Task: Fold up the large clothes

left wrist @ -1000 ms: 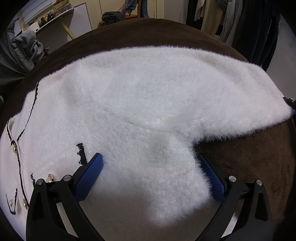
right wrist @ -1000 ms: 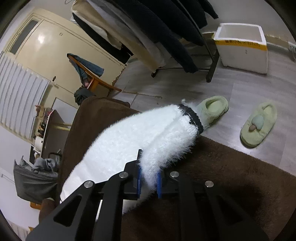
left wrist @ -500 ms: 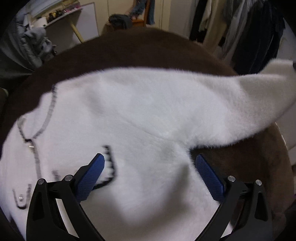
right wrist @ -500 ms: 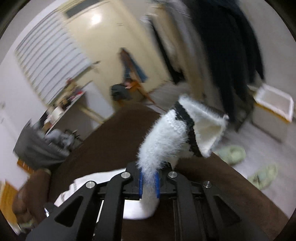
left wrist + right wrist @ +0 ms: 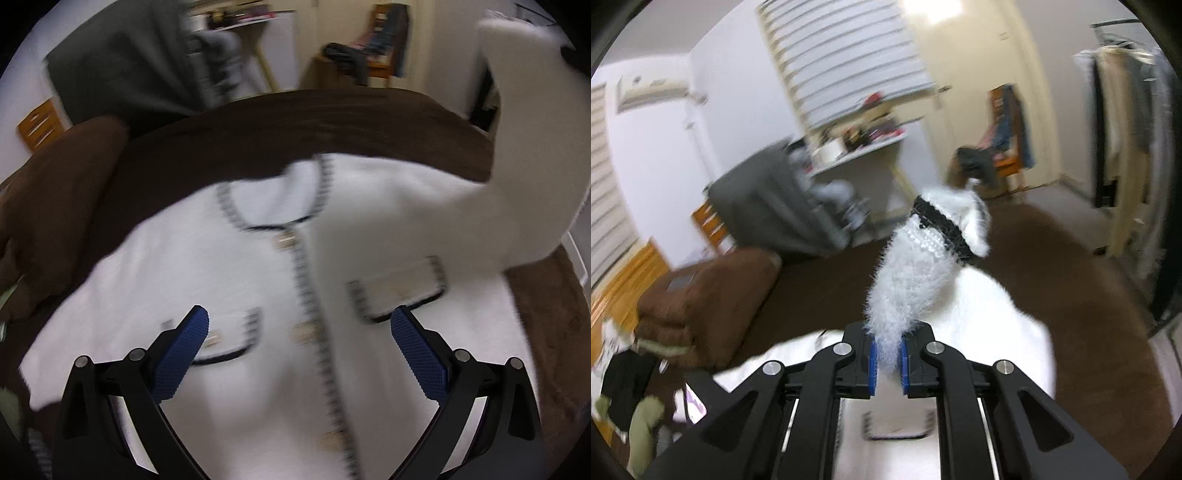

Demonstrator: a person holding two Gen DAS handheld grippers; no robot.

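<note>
Gripper on the right (image 5: 886, 356) points slightly downward over a bed, its black arms reaching in from the bottom of the right wrist view. Its blue pads (image 5: 873, 367) are clenched on the sleeve (image 5: 908, 280) of a fluffy white cardigan (image 5: 258, 295); the sleeve rises up out of the pinch, and its black-banded cuff (image 5: 942, 229) flops over at the top, clear of the bed. In the left wrist view the same sleeve shows as a broad white band lifted at the right edge, running down to the cardigan's shoulder.

The left gripper (image 5: 299, 328) tilts steeply down above the cardigan's front. Its jaws are spread wide with nothing between the blue pads (image 5: 181, 354); whether they touch the knit below cannot be told through the blur.

The cardigan lies face up on the brown bed cover (image 5: 295, 140), neckline toward the far side. A black-and-white trim runs round the neck and down the button placket (image 5: 310, 295), and two trimmed pockets sit on either side of it, one near each pad of the left gripper. Part of the picture is smeared by motion.

Around the bed: a brown pillow (image 5: 701, 291) at the left, a grey jacket (image 5: 768, 206) draped beside a white desk (image 5: 857, 147) with clutter on it, a wooden chair (image 5: 1004, 147) with clothes on it by the cream door, and a rack of hanging clothes (image 5: 1123, 122) at the right. None of these lies between either gripper and the cardigan.
</note>
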